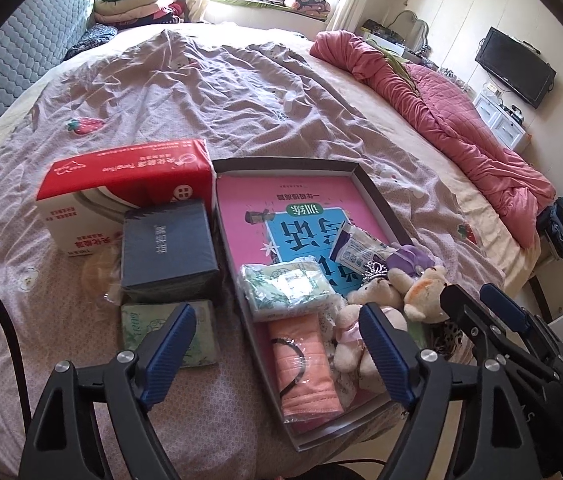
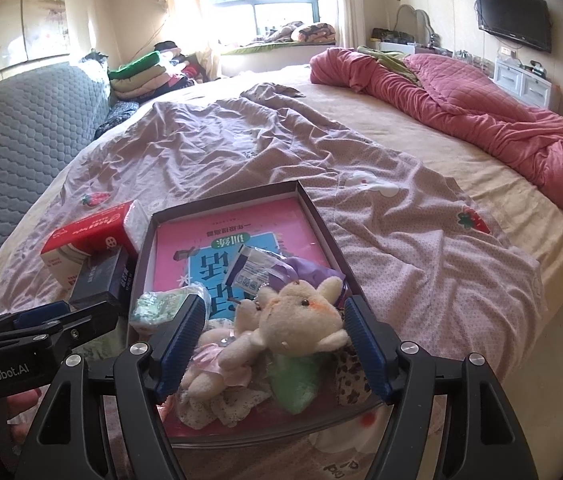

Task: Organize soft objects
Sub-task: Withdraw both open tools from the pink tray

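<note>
From the left wrist, the left gripper (image 1: 277,354) hangs with jaws apart and empty above one shallow box (image 1: 365,184) on the bed (image 1: 161,80). The box holds two plush bears (image 1: 365,300), one peach towel (image 1: 305,364) and two tissue packs (image 1: 285,286). Three boxes (image 1: 169,240) sit left.

From the right wrist, the right gripper (image 2: 275,350) spreads unclamped around a cream plush (image 2: 301,316); a pink quilt (image 2: 461,104) lies far right, one television (image 2: 513,18) is on the wall.
</note>
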Motion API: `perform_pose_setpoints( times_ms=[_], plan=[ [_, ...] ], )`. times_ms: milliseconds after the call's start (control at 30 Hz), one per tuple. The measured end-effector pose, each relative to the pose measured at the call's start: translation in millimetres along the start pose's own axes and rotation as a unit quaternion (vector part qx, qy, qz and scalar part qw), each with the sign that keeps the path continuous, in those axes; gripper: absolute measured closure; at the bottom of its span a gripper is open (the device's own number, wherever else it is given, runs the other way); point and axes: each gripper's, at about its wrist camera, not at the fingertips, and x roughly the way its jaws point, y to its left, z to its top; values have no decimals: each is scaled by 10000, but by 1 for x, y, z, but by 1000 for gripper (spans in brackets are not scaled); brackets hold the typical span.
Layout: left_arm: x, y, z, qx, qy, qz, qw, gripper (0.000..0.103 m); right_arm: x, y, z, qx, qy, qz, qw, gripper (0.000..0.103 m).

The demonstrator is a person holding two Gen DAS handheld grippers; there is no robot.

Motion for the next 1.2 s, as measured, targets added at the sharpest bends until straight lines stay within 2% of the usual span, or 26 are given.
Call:
perform_pose_setpoints(
  times_ms=[167,1200],
  plan=[
    [-13,4,-2,-10,-44,76,10000,18,-8,6,2,-49,-91,-21,9999,25],
    [-75,24,-15,59,-344,555,9978,17,-48,45,5,-378,-394,148,9984,22]
  ],
)
